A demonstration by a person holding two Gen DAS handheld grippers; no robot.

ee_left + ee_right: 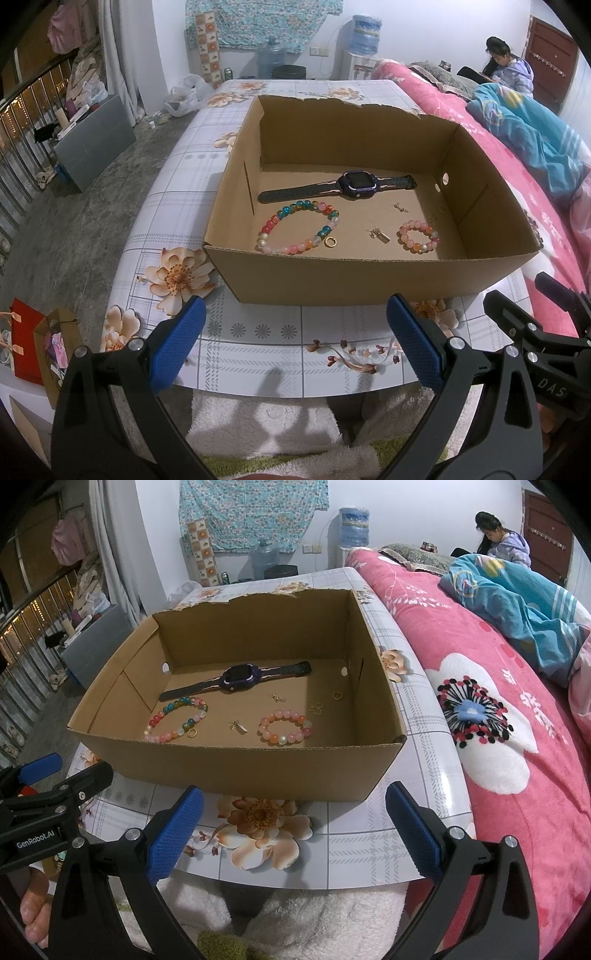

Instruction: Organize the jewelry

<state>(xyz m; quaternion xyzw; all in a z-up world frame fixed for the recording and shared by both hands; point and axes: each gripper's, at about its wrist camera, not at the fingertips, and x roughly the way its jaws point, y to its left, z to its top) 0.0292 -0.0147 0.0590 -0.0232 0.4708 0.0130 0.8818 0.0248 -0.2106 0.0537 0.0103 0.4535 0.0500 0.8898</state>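
Left tool (295, 306) and right tool (293, 794) both open and empty, short of cardboard box (332, 273) on floral surface (258, 343), box holding watch (354, 184) lying crosswise, strap ends left and right, two bead bracelets (299, 230) (419, 236), gold ring (330, 242), small charms (380, 235).

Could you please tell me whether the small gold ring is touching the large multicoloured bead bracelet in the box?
Cannot tell. In the left wrist view the gold ring lies right against the large bracelet with no clear gap, and the right wrist view does not settle it either.
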